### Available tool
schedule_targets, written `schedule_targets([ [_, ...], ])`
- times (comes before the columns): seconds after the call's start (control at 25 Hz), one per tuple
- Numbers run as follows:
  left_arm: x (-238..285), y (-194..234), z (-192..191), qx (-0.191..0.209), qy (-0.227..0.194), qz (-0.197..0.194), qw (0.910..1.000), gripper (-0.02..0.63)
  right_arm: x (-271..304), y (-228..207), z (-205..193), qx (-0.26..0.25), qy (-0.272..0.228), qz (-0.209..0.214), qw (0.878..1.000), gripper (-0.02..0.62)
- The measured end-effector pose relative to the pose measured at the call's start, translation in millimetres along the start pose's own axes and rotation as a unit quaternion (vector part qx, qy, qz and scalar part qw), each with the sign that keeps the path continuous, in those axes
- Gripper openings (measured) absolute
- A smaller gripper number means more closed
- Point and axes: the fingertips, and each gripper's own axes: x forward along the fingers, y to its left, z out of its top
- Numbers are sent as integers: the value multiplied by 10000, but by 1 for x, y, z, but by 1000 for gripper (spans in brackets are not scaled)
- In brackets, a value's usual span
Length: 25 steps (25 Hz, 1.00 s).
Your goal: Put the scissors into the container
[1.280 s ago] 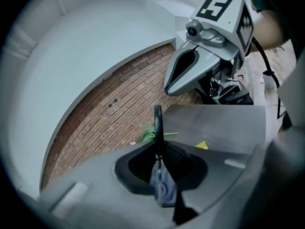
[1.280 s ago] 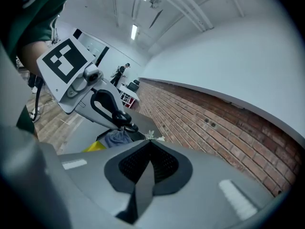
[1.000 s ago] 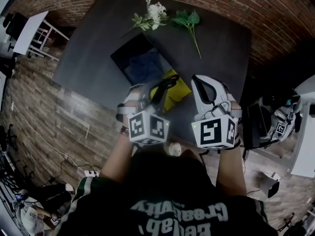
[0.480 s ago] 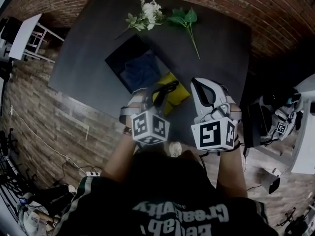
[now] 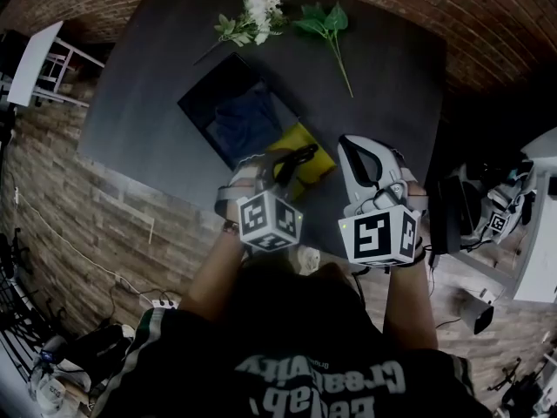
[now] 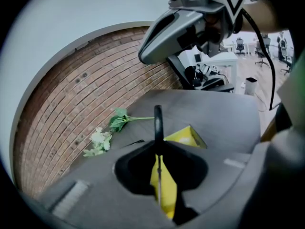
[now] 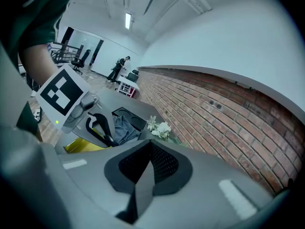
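Observation:
My left gripper [image 5: 280, 171] is shut on the scissors [image 5: 298, 158], whose black handle loop [image 6: 157, 122] stands up past the jaw tips while the thin blade runs back between them. Just beyond and below lies the yellow container [image 5: 306, 152], open at the top; its yellow inside [image 6: 187, 136] shows behind the scissors. My right gripper [image 5: 352, 151] hangs beside it on the right, shut with nothing in it. In the right gripper view, the closed jaws [image 7: 147, 152] point past the left gripper [image 7: 71, 101] and the scissors handle [image 7: 102, 126].
A dark tray [image 5: 202, 103] with a blue cloth [image 5: 244, 118] lies left of the container. White flowers [image 5: 252, 14] and a green leafy stem [image 5: 326, 26] lie at the far side of the dark table [image 5: 392, 85], in front of a brick wall [image 7: 228, 113].
My left gripper has sunk toward the yellow container with the scissors still in it. The right gripper has come down a little beside it.

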Motion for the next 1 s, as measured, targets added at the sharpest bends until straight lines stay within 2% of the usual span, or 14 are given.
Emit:
schedule_targets([
  [0.4,21,-12,-18,-19,146,-250,9996,44,9,9,-9,74,146,85,9998,6],
  [1.0,48,-32,-37,184,340,-609,9974,44,19,17,-23,231,337,109,9991,6],
])
